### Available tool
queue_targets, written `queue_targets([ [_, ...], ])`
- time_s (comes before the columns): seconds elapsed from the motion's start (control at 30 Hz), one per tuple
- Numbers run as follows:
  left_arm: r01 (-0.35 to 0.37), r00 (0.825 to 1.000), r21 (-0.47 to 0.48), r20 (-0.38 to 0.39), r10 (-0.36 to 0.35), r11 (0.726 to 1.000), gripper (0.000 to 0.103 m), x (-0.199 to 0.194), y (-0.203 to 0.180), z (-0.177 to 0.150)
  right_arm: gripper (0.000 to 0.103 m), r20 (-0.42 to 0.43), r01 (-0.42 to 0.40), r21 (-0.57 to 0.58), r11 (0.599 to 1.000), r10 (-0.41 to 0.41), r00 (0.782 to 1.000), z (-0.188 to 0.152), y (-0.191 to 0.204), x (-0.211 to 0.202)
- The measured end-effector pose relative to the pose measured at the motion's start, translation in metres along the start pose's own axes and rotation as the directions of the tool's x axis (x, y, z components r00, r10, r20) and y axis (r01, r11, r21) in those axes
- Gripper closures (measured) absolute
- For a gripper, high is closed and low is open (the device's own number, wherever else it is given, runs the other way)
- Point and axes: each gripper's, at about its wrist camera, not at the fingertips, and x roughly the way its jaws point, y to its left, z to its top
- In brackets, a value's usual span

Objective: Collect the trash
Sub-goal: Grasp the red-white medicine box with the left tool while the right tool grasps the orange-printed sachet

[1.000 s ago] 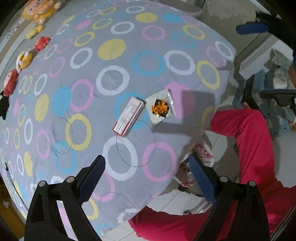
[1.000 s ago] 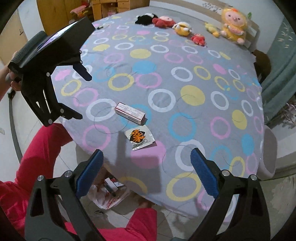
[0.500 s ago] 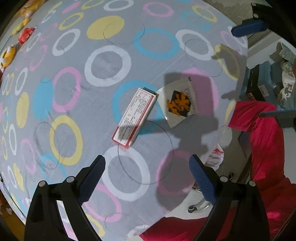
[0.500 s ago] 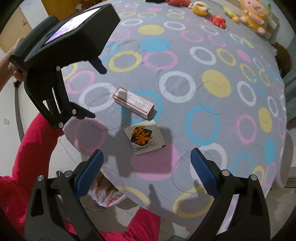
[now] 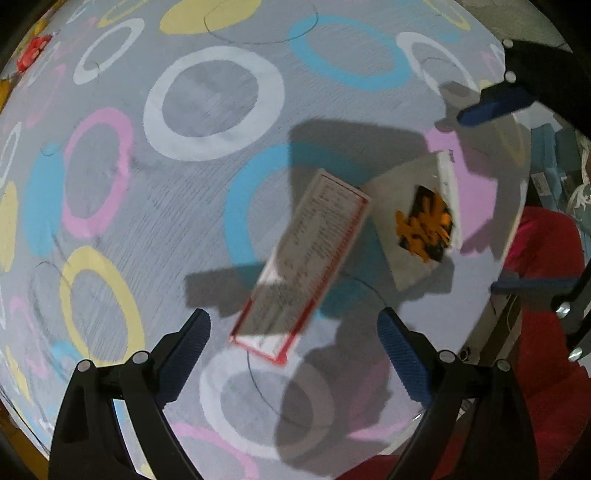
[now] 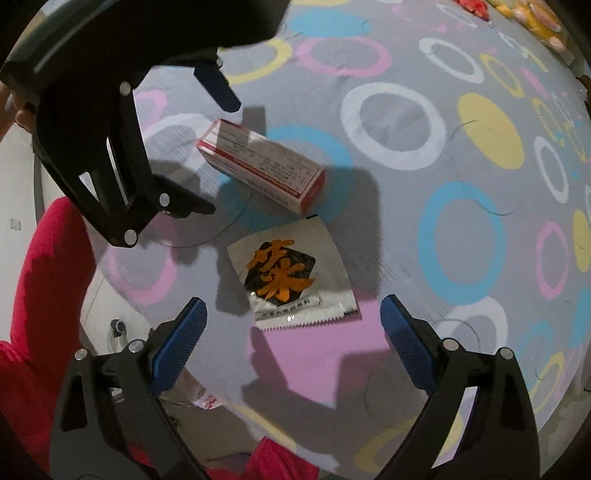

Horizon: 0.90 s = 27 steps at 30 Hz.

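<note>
**Two grippers hanging wide over litter on a ring-patterned bedspread**

The left gripper [image 5: 293, 341] is pointing straight down with its blue-padded jaws spread wide and nothing between the pads, hovering just above the near end of a red-edged cardboard box [image 5: 304, 266]. The right gripper [image 6: 293, 332] is hanging beside it in the same attitude, jaws likewise standing wide and empty, its pads flanking the torn, serrated edge of a silver sachet [image 6: 291, 280] printed with an orange character on a black patch. Both pieces of trash are lying flat on the bedspread [image 6: 406, 229], near its front edge; the box is lying just beside the sachet, one corner almost meeting it, though the blur in the left wrist view is making it hard to tell whether they touch. The grey bedspread is carrying white, pink, blue and yellow rings, and the grippers are casting hard shadows across it around the two items. A person in red clothing [image 6: 40, 295] is standing against the bed's edge. Soft toys [image 6: 532, 18] are sitting far off at the other end of the bed.
</note>
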Motion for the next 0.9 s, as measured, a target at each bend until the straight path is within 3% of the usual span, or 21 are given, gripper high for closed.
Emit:
queue_targets([
  [0.2, 0.002, 1.000, -0.004, 0.002, -0.002, 1.000, 0.013, 0.014, 0.006, 0.012, 0.010, -0.036, 0.015, -0.027, 1.000, -0.016, 0.999, 0.003, 0.003, 0.038],
  [0.33, 0.000, 0.999, -0.003, 0.037, 0.000, 1.000, 0.013, 0.015, 0.002, 0.015, 0.011, 0.004, 0.023, -0.018, 1.000, -0.023, 1.000, 0.004, 0.003, 0.042],
  [0.47, -0.012, 0.998, -0.037, 0.068, 0.015, 0.999, 0.016, 0.015, 0.007, 0.017, 0.025, 0.037, 0.043, 0.002, 0.999, -0.043, 0.998, 0.005, 0.004, 0.039],
  [0.57, -0.048, 0.995, -0.063, 0.089, 0.054, 0.997, 0.027, 0.011, 0.003, 0.015, 0.038, 0.053, 0.055, 0.003, 0.998, -0.056, 0.997, 0.002, 0.009, 0.034],
  [0.63, -0.047, 0.992, -0.091, 0.112, 0.058, 0.995, 0.048, 0.004, 0.002, 0.008, 0.045, 0.060, 0.075, 0.003, 0.997, -0.075, 0.995, 0.001, 0.013, 0.032],
  [0.7, -0.041, 0.992, -0.126, 0.116, 0.056, 0.991, 0.060, 0.000, 0.002, 0.006, 0.050, 0.066, 0.096, -0.001, 0.995, -0.095, 0.993, -0.001, 0.019, 0.029],
  [0.8, -0.039, 0.992, -0.176, 0.114, 0.060, 0.984, 0.067, -0.004, 0.002, 0.004, 0.058, 0.079, 0.106, 0.013, 0.994, -0.106, 0.991, -0.004, 0.023, 0.026],
  [0.9, -0.035, 0.992, -0.228, 0.112, 0.062, 0.973, 0.068, -0.005, -0.002, 0.000, 0.063, 0.090, 0.105, 0.031, 0.994, -0.108, 0.990, -0.005, 0.027, 0.020],
])
